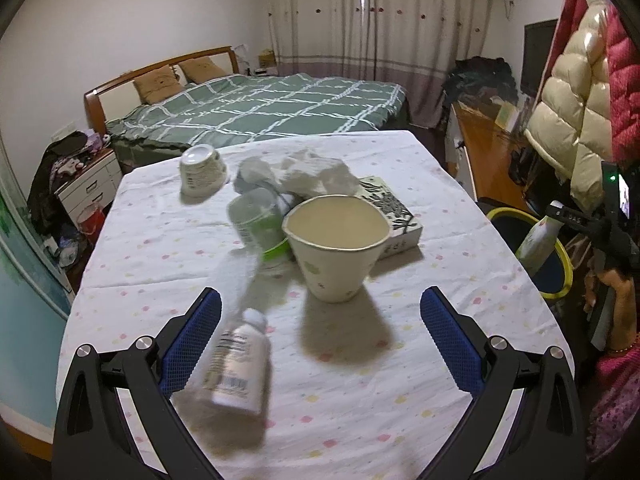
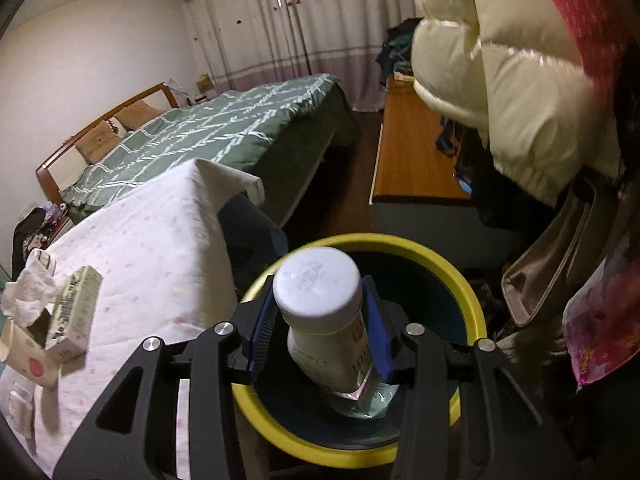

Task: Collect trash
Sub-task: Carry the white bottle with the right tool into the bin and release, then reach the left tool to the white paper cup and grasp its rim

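White counter [image 1: 200,240] cloth with little pink and yellow dots, green bed [image 1: 260,108] cover with white checks, yellow-rimmed dark bin [image 2: 440,264], blue pads on black tongs [image 2: 320,320], cream cup [image 1: 336,256]

Lying just inside the left gripper [image 1: 320,344], against one finger: a small bottle [image 1: 240,364]. Standing ahead, blocking the middle: a paper cup [image 1: 336,246], with a clear cup [image 1: 260,224], tissues [image 1: 316,176] and a box [image 1: 394,216] crowding behind. Staying bare: the tablecloth [image 1: 420,360] toward the near right. Sitting open beside the table: a yellow-rimmed bin [image 2: 460,280].
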A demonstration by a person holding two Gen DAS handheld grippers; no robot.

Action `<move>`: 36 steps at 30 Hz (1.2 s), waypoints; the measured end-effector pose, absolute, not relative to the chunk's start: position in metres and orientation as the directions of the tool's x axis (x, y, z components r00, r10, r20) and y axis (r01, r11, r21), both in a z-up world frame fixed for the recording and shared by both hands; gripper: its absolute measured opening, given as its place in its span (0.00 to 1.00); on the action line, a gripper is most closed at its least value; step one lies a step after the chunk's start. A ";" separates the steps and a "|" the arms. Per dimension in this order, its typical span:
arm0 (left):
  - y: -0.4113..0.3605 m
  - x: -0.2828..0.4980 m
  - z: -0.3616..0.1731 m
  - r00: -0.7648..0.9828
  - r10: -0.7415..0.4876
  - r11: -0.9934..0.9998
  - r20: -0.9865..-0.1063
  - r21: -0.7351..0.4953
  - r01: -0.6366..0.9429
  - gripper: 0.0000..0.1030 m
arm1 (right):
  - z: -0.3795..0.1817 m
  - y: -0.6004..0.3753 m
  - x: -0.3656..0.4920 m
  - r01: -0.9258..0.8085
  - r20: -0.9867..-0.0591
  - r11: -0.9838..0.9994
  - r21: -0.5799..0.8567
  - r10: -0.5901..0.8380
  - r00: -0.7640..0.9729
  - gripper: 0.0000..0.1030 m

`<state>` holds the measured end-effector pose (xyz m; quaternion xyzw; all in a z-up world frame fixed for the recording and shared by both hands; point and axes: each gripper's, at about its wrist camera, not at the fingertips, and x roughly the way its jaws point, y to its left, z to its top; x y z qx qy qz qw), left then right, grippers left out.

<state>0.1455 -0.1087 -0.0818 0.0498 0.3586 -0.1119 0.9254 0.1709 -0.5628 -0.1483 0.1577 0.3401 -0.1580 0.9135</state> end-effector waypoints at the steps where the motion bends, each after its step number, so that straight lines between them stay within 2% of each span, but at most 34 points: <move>1: -0.112 0.147 -0.082 0.715 -0.174 0.968 -0.677 0.013 0.249 0.95 | -0.150 -0.564 0.171 0.399 -0.673 0.899 0.181 -0.183 0.717 0.40; 20: -0.150 0.176 -0.089 0.699 -0.201 0.938 -0.687 0.071 0.339 0.95 | -0.151 -0.559 0.153 0.387 -0.665 0.892 0.234 -0.143 0.733 0.43; 26: -0.164 0.192 -0.083 0.694 -0.199 0.923 -0.691 0.106 0.370 0.78 | -0.151 -0.560 0.149 0.387 -0.666 0.890 0.241 -0.138 0.733 0.43; 28: -0.166 0.201 -0.084 0.680 -0.196 0.924 -0.706 0.100 0.370 0.63 | -0.152 -0.561 0.148 0.388 -0.667 0.888 0.246 -0.135 0.732 0.43; 36: -0.172 0.218 -0.097 0.608 -0.211 0.914 -0.765 0.066 0.401 0.44 | -0.157 -0.567 0.147 0.394 -0.673 0.881 0.260 -0.127 0.728 0.43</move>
